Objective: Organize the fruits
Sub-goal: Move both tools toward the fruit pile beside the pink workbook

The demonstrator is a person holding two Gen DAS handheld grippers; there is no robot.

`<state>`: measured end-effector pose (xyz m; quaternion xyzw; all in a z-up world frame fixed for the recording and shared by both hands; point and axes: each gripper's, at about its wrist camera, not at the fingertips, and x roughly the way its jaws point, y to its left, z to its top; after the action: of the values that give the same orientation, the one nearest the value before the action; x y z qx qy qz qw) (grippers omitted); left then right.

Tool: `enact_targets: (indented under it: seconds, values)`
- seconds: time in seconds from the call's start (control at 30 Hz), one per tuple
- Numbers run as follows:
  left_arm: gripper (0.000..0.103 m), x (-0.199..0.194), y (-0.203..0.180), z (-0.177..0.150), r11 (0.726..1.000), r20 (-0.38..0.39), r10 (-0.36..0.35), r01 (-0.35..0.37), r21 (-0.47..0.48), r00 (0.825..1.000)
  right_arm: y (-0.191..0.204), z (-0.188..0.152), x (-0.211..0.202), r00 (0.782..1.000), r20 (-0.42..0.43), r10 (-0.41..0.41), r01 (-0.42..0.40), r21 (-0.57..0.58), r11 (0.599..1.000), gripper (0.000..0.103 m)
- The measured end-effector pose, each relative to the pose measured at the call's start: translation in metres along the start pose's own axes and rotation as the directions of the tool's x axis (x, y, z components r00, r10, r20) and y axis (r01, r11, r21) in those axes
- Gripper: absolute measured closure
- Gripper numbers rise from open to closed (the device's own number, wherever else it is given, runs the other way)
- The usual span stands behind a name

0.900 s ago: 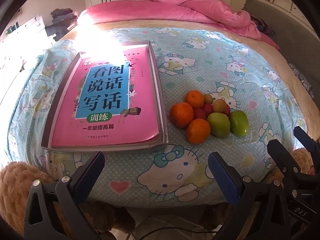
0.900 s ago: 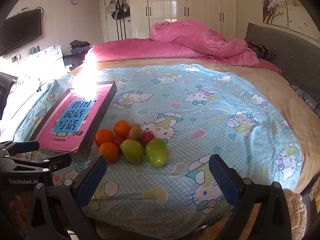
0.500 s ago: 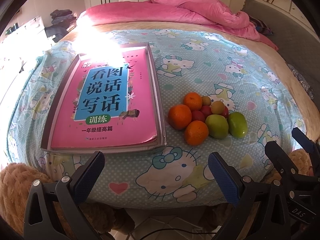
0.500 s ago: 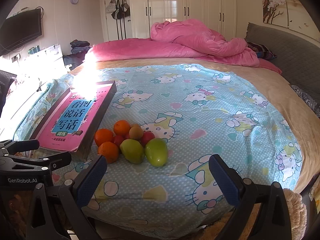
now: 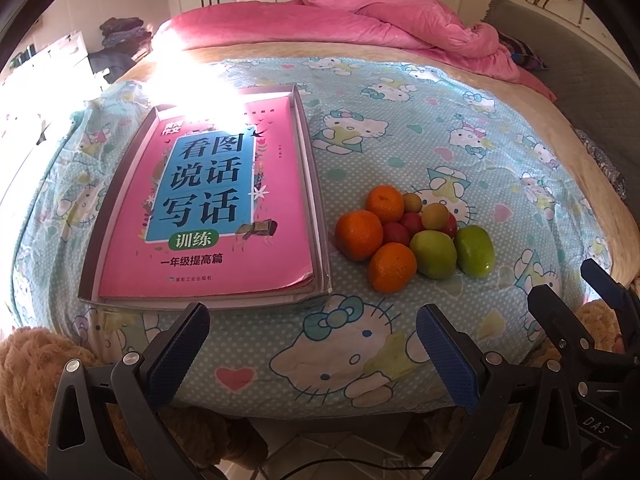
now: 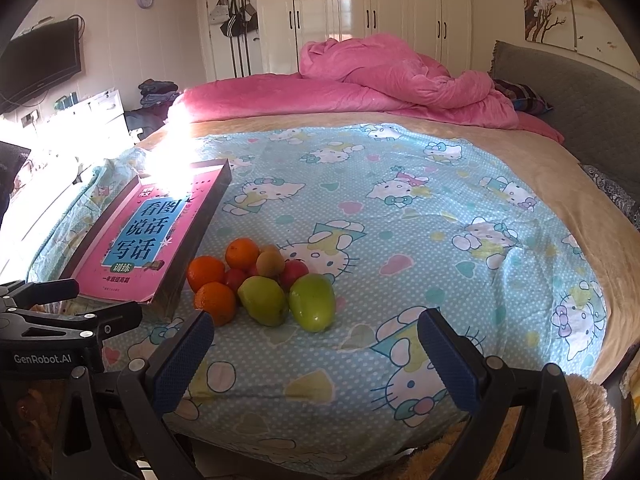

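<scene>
A heap of fruit lies on the cartoon-cat bedsheet [image 5: 400,148]: three oranges [image 5: 359,235], two green pears [image 5: 433,254], small red fruits [image 5: 396,233] and two brownish ones [image 5: 435,216]. In the right wrist view the same oranges [image 6: 206,273] and pears [image 6: 312,301] sit left of centre. My left gripper [image 5: 312,354] hovers open over the bed's near edge, short of the fruit, nothing between its blue pads. My right gripper [image 6: 314,356] is open too, just in front of the pears, empty.
A shallow grey box [image 5: 316,200] holding a pink book [image 5: 212,200] lies left of the fruit; the box [image 6: 202,224] also shows in the right wrist view. A rumpled pink duvet [image 6: 380,76] covers the bed's far end. A brown plush rug [image 5: 28,368] lies below the bed's edge.
The left wrist view has shifted slightly, with book and fruit a little lower and nearer. Both grippers stay open and empty; the right view is almost unchanged.
</scene>
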<state>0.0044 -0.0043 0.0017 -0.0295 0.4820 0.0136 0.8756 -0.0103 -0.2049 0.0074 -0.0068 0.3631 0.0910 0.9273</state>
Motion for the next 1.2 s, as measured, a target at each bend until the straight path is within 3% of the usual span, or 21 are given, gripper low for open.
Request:
enact_targets:
  seconds: [0.27, 0.43, 0.6, 0.87, 0.97, 1.13, 1.2]
  values:
    - [0.0, 0.01, -0.001, 0.003, 1.0, -0.031, -0.014, 0.015, 0.015, 0.999, -0.005, 0.001, 0.008, 0.999, -0.046, 0.015, -0.014, 0.028, 1.0, 0.0]
    - [0.0, 0.017, -0.004, 0.008, 0.998, -0.053, -0.049, 0.051, 0.031, 0.997, -0.01, 0.003, 0.016, 1.0, -0.021, -0.01, 0.01, 0.022, 1.0, 0.0]
    - [0.0, 0.017, 0.0, 0.024, 0.996, -0.007, -0.074, 0.074, 0.039, 0.997, -0.017, 0.005, 0.027, 0.998, -0.056, -0.005, 0.008, 0.046, 0.999, 0.0]
    - [0.002, 0.018, -0.021, 0.023, 0.967, -0.071, -0.196, 0.205, 0.152, 0.978, -0.03, 0.01, 0.05, 0.993, -0.12, -0.002, 0.009, 0.062, 0.998, 0.0]
    - [0.009, 0.02, -0.028, 0.02, 0.956, -0.099, -0.24, 0.252, 0.147, 0.966, -0.032, 0.014, 0.061, 0.986, -0.168, 0.01, -0.002, 0.043, 0.999, 0.001]
    - [0.035, 0.034, -0.042, 0.02, 0.947, -0.147, -0.252, 0.275, 0.165, 0.956, -0.03, 0.02, 0.078, 0.974, -0.225, 0.036, -0.042, -0.024, 0.999, 0.002]
    - [0.042, 0.041, -0.044, 0.019, 0.948, -0.168, -0.247, 0.274, 0.164, 0.954, -0.03, 0.02, 0.084, 0.966, -0.256, 0.047, -0.056, -0.028, 0.998, 0.007]
